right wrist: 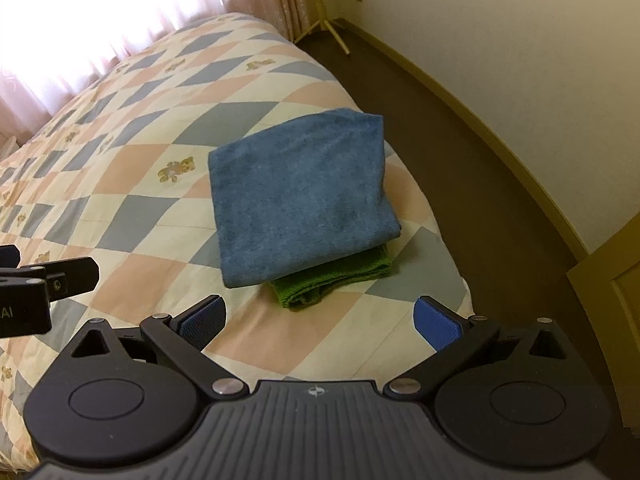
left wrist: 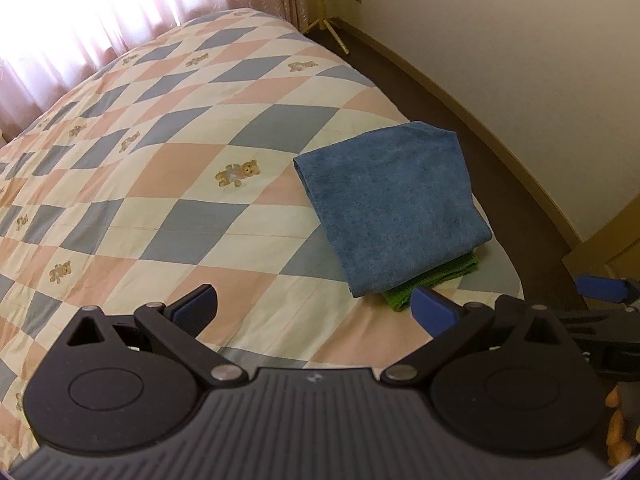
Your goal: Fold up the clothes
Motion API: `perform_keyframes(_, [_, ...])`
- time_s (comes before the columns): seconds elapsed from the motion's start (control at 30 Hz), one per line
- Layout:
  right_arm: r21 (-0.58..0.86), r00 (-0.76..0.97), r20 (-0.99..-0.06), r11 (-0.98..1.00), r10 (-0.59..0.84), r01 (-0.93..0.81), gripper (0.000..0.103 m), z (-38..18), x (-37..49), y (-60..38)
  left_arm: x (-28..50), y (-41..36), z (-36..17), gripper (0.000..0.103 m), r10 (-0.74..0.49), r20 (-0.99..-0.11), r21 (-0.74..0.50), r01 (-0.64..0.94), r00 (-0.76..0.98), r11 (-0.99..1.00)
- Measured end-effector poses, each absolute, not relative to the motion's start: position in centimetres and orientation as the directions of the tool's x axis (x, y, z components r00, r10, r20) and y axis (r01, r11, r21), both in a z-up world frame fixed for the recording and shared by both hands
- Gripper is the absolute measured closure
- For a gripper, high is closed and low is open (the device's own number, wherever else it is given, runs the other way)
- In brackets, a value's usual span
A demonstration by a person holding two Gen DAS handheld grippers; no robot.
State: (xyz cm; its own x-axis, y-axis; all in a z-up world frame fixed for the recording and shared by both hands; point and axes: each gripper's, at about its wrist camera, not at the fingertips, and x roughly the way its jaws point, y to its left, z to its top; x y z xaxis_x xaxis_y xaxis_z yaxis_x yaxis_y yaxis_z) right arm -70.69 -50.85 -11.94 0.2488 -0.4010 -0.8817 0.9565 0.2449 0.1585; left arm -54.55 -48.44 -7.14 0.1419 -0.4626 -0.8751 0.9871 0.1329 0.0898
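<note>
1. Left gripper point(left wrist: 314, 312) hovers with jaws spread, empty, left of the towel stack.
2. Right gripper point(right wrist: 320, 318) is likewise spread, just before the stack.
3. Blue towel point(right wrist: 298, 196) lies folded on a green towel point(right wrist: 332, 276) near the bed point(right wrist: 132, 184) corner; a careless nudge could slide it off.

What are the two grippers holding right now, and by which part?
Nothing. The left gripper and right gripper are both open above the quilt, clear of the folded blue towel stacked on the green cloth.
</note>
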Motion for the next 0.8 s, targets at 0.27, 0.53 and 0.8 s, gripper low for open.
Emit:
perform_keyframes(0.27, [0.156, 0.247, -0.889, 0.252, -0.386, 0.955, 0.0, -12.9, -71.7, -53.3, -55.8, -50.6, -7.6, 0.001, -0.461, -0.878, 0.098, 0.991, 0.129, 0.091])
perform_keyframes(0.53, [0.157, 0.251, -0.89, 0.261, -0.38, 0.953, 0.0, -13.3, -72.3, -55.0, -56.2, -51.9, -7.8, 0.001, -0.455, -0.88, 0.103, 0.99, 0.135, 0.094])
perform_keyframes(0.8, [0.157, 0.246, -0.903, 0.262, -0.352, 0.952, 0.0, -14.2, -72.8, -55.5, -56.9, -52.4, -9.3, 0.001, -0.416, -0.9, 0.11, 0.991, 0.131, 0.075])
